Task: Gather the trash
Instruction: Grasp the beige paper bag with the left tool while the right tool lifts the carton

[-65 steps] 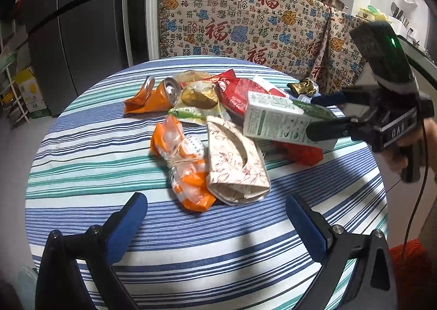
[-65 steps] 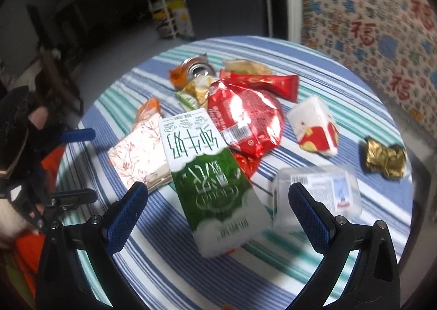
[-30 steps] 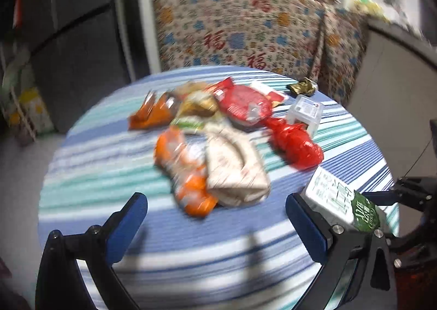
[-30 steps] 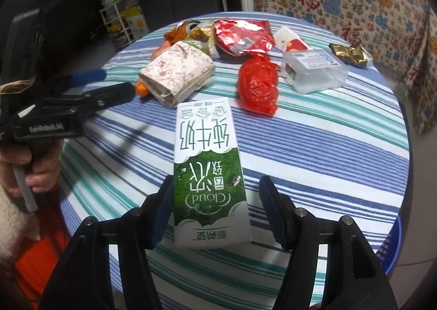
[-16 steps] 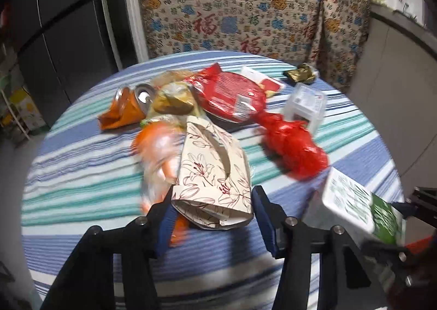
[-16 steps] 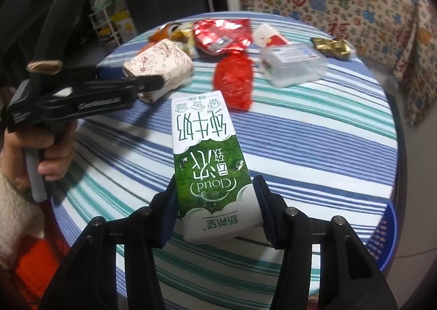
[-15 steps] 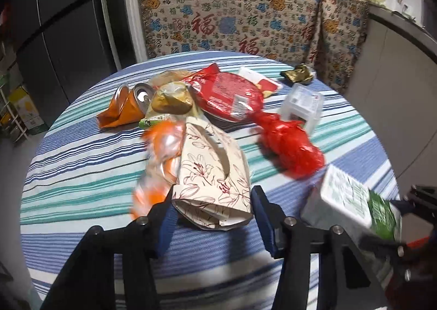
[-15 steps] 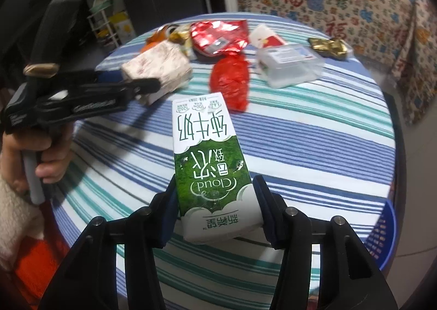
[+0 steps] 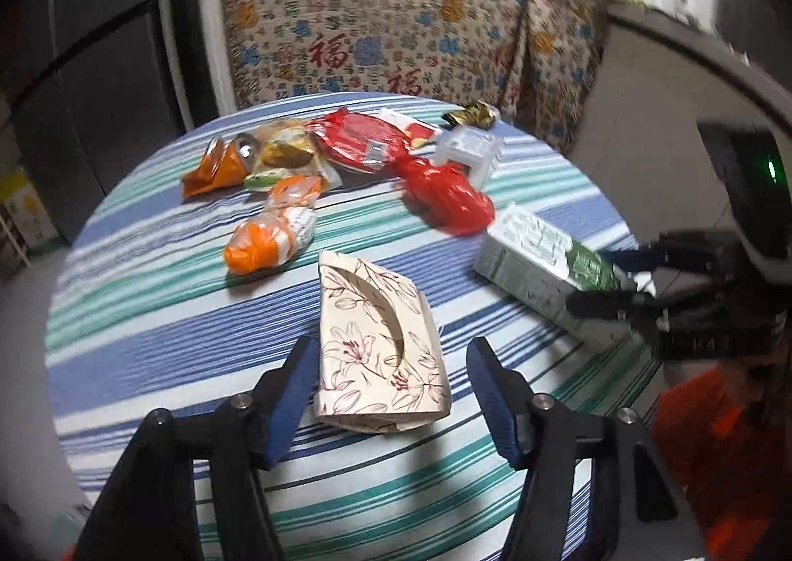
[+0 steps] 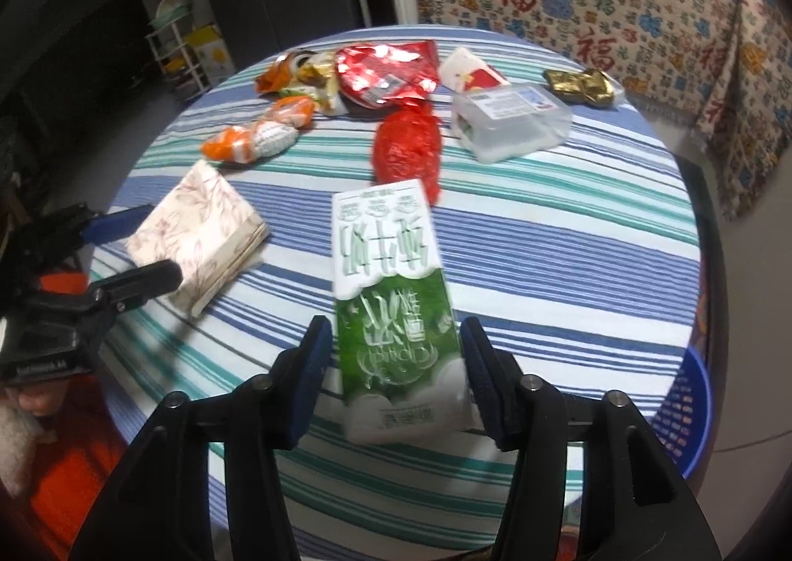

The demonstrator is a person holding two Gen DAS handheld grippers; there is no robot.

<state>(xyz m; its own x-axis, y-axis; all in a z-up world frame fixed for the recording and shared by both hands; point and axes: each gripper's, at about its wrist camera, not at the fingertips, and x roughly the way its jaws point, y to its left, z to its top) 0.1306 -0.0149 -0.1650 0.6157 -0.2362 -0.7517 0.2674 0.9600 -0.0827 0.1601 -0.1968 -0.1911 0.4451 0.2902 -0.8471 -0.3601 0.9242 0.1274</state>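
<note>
- Table [image 9: 148, 313]: round, under a blue, teal and white striped cloth; we list the trash on it from left to right as our left wrist view shows it.
- Orange can [image 9: 218, 165]: crushed, far left of the pile.
- Orange wrapper [image 9: 270, 234]: knotted, lying nearer us than the can, apart from the carton.
- Gold-brown packet [image 9: 287, 150]: just beside the can, at the back.
- Paper carton [image 9: 381, 343]: floral print, lying flat between the pads of our left gripper [image 9: 391, 393]. The jaws are opening; a gap shows at each side, so we count it released, not grasped.
- Red foil bag [image 9: 361, 145]: flat, at the back of the pile.
- Red crumpled wrapper [image 9: 445, 197]: just in front of the foil bag, near the milk box's far end.
- Clear plastic box [image 9: 470, 150]: beside the red wrapper, toward the rear.
- Gold foil [image 9: 472, 116]: at the far edge, behind the clear box.
- Milk box [image 10: 391, 284]: green and white, near the right edge of the table, its green end between the pads of our right gripper [image 10: 393, 378]. Those jaws are opening too; the right pad sits at the box, the left shows a slit, and blur keeps us from telling whether it is gripped.
- Blue basket [image 10: 693, 412]: below the table edge, far right in the right wrist view.
</note>
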